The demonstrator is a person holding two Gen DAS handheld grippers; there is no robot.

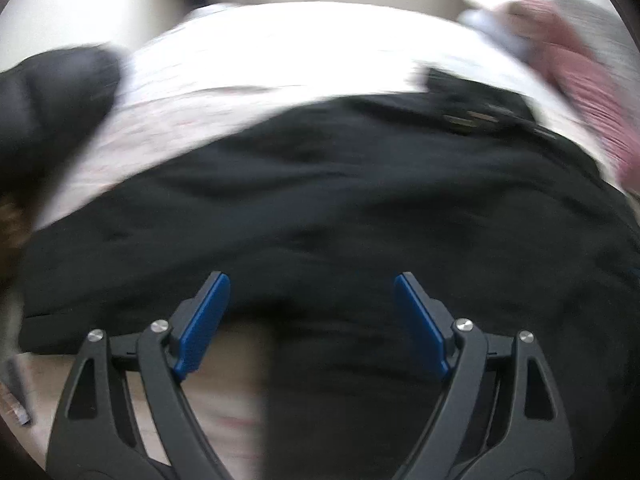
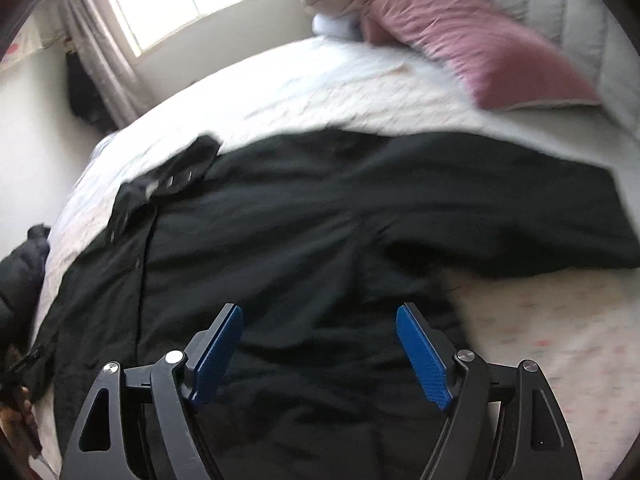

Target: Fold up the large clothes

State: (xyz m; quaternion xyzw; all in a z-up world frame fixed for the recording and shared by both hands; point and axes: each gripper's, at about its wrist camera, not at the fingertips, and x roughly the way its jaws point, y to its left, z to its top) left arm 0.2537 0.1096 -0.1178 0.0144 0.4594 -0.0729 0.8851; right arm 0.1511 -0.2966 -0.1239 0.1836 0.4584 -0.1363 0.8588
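A large black buttoned garment lies spread flat on a white bedspread, collar toward the left and one sleeve stretched to the right. It also fills the left wrist view, which is motion-blurred. My left gripper is open and empty, hovering over the garment's near edge. My right gripper is open and empty above the garment's body.
A pink pillow and a grey quilted headboard are at the far right. Another dark puffy garment lies at the bed's left edge, also in the left wrist view. A window is behind.
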